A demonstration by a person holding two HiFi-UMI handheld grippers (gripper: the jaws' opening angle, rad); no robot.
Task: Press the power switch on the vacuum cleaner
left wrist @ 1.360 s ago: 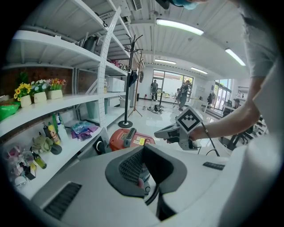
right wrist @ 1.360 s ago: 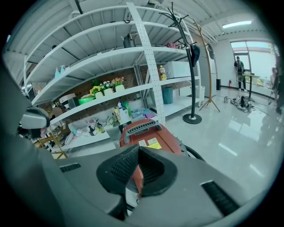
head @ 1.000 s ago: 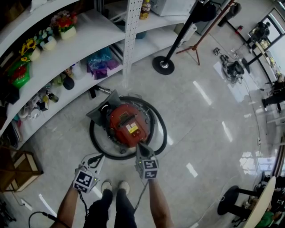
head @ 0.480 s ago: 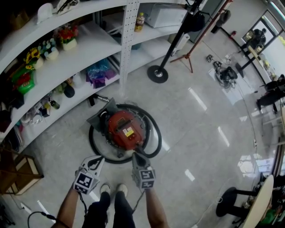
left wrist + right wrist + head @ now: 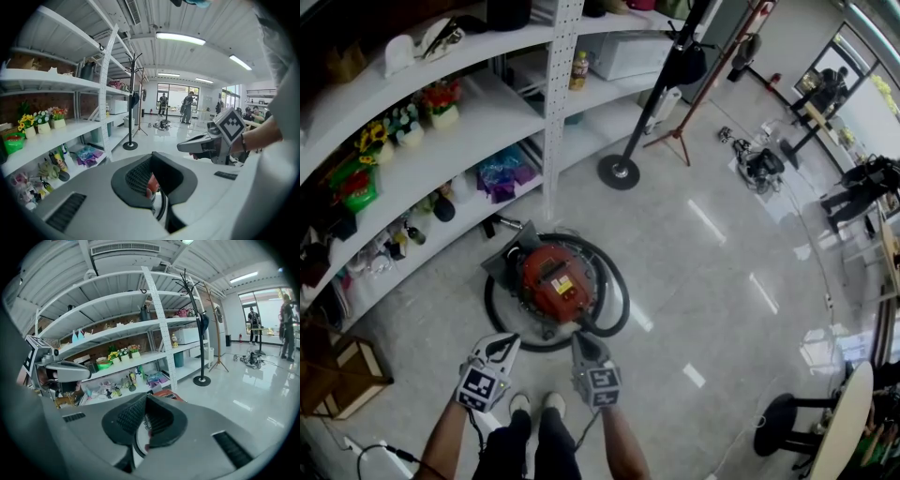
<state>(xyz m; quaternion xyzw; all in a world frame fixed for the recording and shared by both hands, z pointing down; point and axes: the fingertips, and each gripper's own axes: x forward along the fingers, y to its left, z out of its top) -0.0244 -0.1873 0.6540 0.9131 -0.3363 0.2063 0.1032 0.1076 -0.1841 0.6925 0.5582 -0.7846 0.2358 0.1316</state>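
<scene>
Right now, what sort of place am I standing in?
Probably a lab staged like a storeroom: long white metal shelves, a tall black coat stand and a round red vacuum cleaner.

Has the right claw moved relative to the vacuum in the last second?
Yes. The right claw has drawn back toward the person: its tip was on the red vacuum cleaner, now it's over the black hose ringing it.

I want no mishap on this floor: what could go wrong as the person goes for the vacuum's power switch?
The black hose loops around the red vacuum cleaner, near the person's shoes; a step forward could snag it. The switch cannot be made out in the head view, so the right hand-held gripper, jaws together, might press the wrong spot.
</scene>
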